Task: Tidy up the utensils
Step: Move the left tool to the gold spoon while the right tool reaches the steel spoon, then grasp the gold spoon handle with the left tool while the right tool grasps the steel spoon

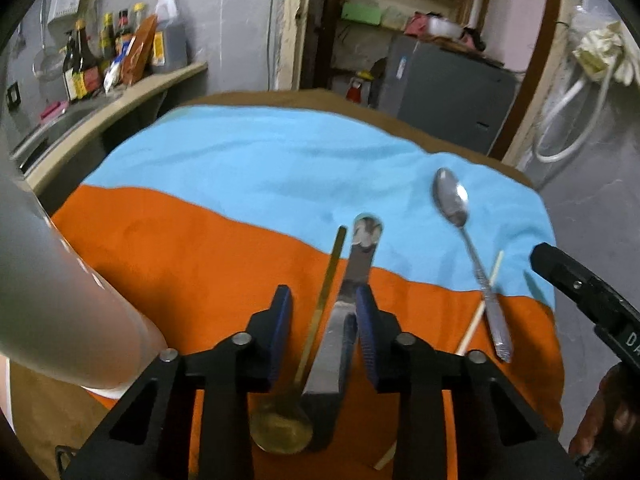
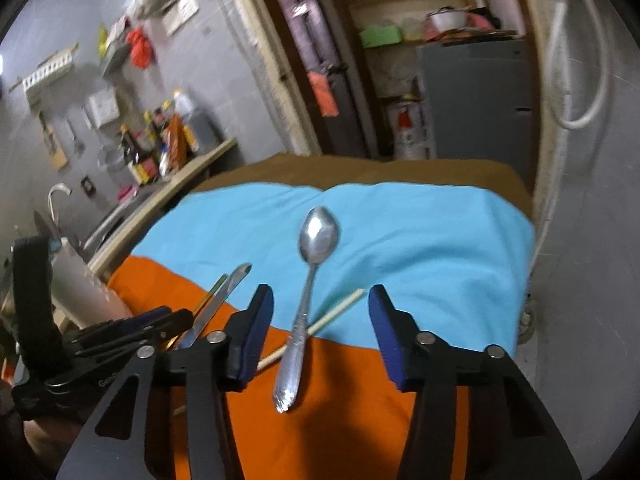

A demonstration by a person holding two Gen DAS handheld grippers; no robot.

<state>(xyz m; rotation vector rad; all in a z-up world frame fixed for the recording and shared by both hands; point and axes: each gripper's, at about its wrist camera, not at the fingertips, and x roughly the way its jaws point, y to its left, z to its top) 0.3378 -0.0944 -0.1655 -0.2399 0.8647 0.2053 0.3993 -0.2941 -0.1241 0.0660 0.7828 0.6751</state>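
An orange cloth (image 1: 180, 260) and a blue cloth (image 1: 280, 168) cover the table. My left gripper (image 1: 322, 296) hangs open over a gold spoon (image 1: 280, 428), whose thin handle runs up between the fingers. A steel knife (image 1: 360, 264) lies beside it, partly under the right finger. A silver spoon (image 1: 452, 200) and a pale chopstick (image 1: 478, 312) lie crossed to the right. In the right wrist view my right gripper (image 2: 320, 294) is open astride the silver spoon (image 2: 318, 236) handle and the chopstick (image 2: 340, 308). The knife (image 2: 224, 292) and left gripper (image 2: 132, 328) sit to its left.
A grey cup-like container (image 1: 60, 280) stands at the table's left edge. Beyond it run a counter with sauce bottles (image 1: 120, 52) and a sink (image 2: 60, 196). A grey cabinet (image 1: 448, 92) and shelves stand behind the table. The right gripper's body (image 1: 580, 288) shows at the right.
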